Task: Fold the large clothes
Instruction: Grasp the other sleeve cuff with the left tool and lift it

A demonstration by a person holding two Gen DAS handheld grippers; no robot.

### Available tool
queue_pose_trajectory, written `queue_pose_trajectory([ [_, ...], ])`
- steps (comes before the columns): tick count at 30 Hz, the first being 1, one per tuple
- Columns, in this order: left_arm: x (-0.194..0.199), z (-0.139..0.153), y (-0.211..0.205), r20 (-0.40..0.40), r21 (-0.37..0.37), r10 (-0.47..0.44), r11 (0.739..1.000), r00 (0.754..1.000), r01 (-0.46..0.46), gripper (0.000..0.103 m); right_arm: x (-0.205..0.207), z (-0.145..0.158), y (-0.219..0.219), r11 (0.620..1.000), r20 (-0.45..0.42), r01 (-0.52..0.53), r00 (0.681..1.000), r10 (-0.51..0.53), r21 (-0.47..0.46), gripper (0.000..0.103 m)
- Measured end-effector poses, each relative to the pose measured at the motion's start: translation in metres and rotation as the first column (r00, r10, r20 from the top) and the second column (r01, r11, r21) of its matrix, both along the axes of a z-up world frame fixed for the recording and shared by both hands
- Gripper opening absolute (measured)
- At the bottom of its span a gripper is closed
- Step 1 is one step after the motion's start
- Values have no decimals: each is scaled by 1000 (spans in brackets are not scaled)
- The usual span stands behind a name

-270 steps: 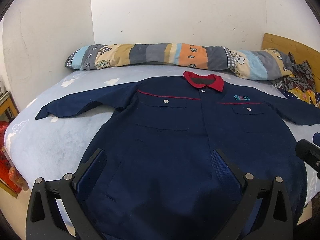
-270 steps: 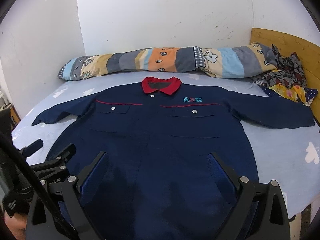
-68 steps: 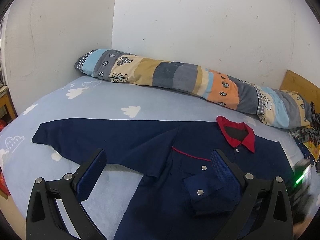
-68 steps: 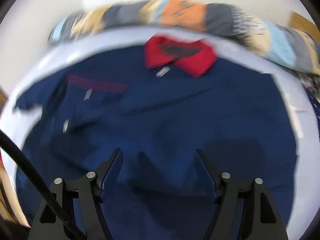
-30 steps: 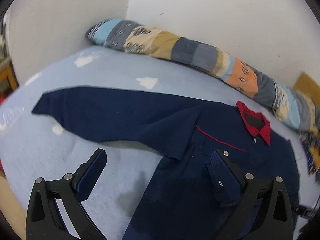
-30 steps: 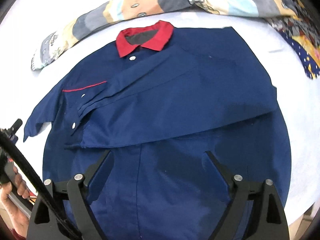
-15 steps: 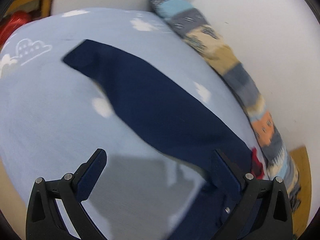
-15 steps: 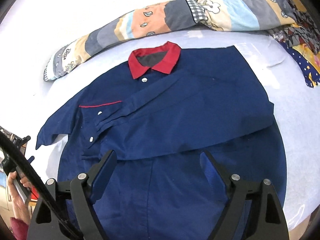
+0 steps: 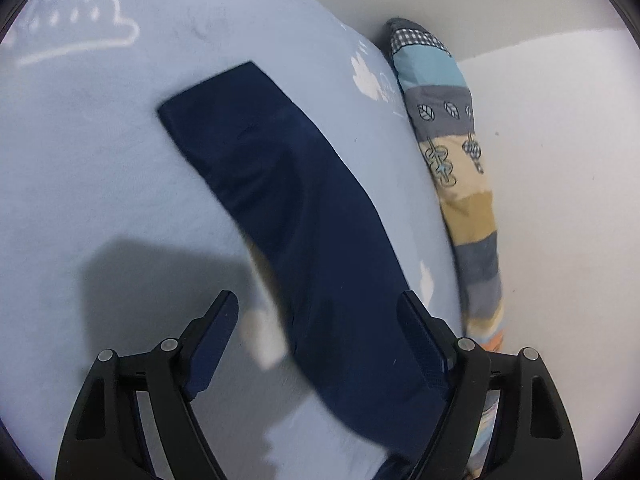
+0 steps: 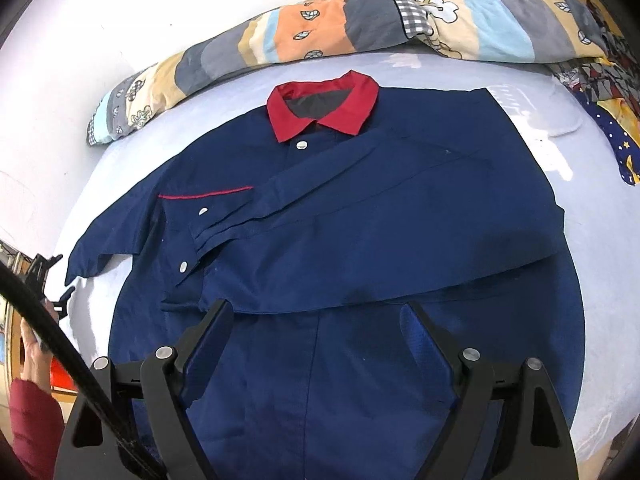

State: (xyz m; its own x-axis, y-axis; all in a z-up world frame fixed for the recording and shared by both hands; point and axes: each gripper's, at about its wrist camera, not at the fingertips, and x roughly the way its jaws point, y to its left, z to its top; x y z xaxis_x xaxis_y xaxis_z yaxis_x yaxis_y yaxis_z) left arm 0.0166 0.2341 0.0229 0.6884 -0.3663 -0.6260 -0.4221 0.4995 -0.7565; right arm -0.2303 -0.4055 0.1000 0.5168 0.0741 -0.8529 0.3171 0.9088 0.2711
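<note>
One sleeve of the navy cotton work jacket already lay folded across its chest; the other sleeve remained outstretched beneath the left gripper, whose fingers, like the right gripper's, were spread and empty.

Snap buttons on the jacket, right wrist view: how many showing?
3. One below the red collar at, one under the red piping at, one lower on the folded sleeve's cuff at. More may be hidden beneath the sleeve.

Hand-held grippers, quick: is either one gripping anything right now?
Left hand-held gripper: open, holding nothing, above the jacket's sleeve.
Right hand-held gripper: open, empty.
</note>
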Motion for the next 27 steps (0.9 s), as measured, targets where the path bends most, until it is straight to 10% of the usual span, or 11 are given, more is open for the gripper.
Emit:
queue_pose_trajectory([
  [12,35,-23,28,146,-151,208,971,967,-186,76,7,-9,1,1000,-5,13,1000,-14,-21,89],
  [17,48,-13,27,128,-76,174,983,976,-166,17,12,-15,-5,997,-27,46,998,-48,-58,89],
  [27,37,38,8,216,73,47,995,975,-64,9,5,-10,-27,992,-4,122,993,-122,-39,89],
])
